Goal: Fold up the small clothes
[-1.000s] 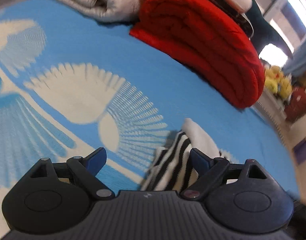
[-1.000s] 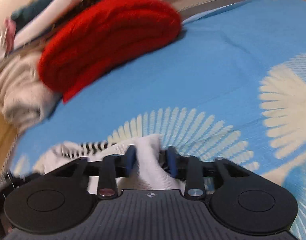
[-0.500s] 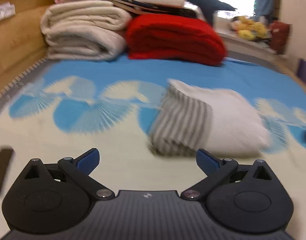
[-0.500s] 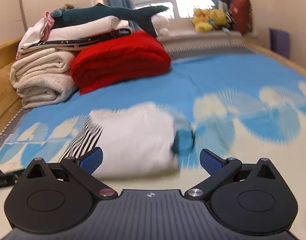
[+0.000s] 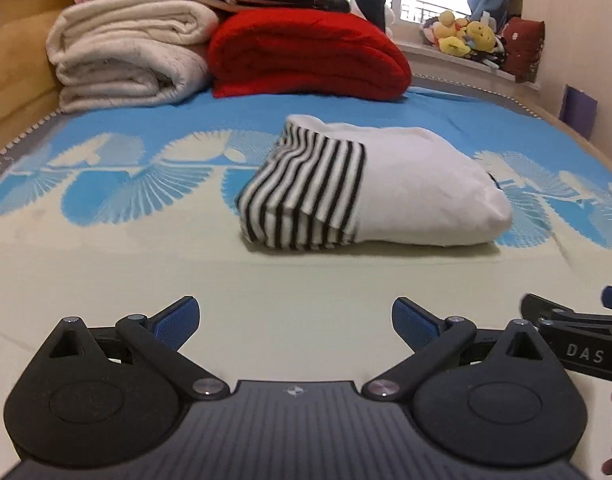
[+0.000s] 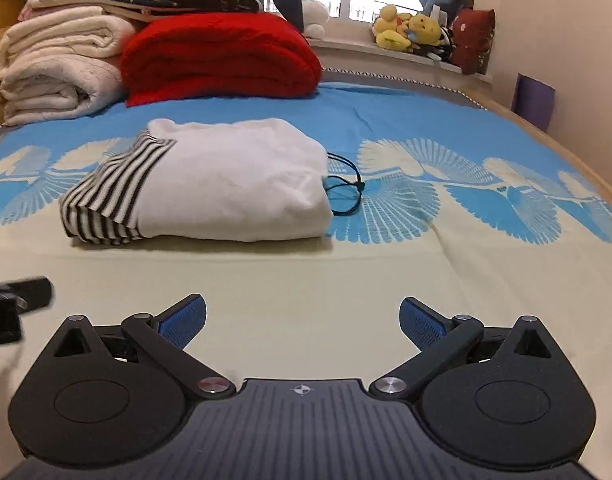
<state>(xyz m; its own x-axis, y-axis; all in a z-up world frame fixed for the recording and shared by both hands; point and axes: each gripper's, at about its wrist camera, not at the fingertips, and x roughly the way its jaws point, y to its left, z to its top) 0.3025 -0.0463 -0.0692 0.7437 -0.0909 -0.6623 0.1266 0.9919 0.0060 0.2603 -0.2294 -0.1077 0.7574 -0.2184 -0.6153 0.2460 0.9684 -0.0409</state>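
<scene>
At the far left of the bed, a stack of cream folded quilts [image 5: 125, 56] sat beside a thick red folded blanket [image 5: 306, 56], both against the far edge. In front of them, on the blue and cream patterned bedspread [image 5: 105, 248], lay the white garment with black-and-white striped sleeve [image 5: 370, 188], folded into a plump rectangular bundle. Its long axis ran left to right across both views, with the striped end to the left and the plain white end to the right. A thin black cord [image 6: 346, 188] trailed from its right end.

The left tongs [image 5: 295, 322] were spread wide and held nothing, hovering low over the cream part of the bedspread with the bundle ahead and slightly right. The right tongs [image 6: 301, 322] were likewise spread wide and empty, with the bundle ahead and to the left. Both were well apart from the garment, which lay roughly between their lines of sight, so neither hand looked clearly nearer. The fold appeared finished.

On the windowsill at far right sat yellow plush toys [image 6: 410, 28].
</scene>
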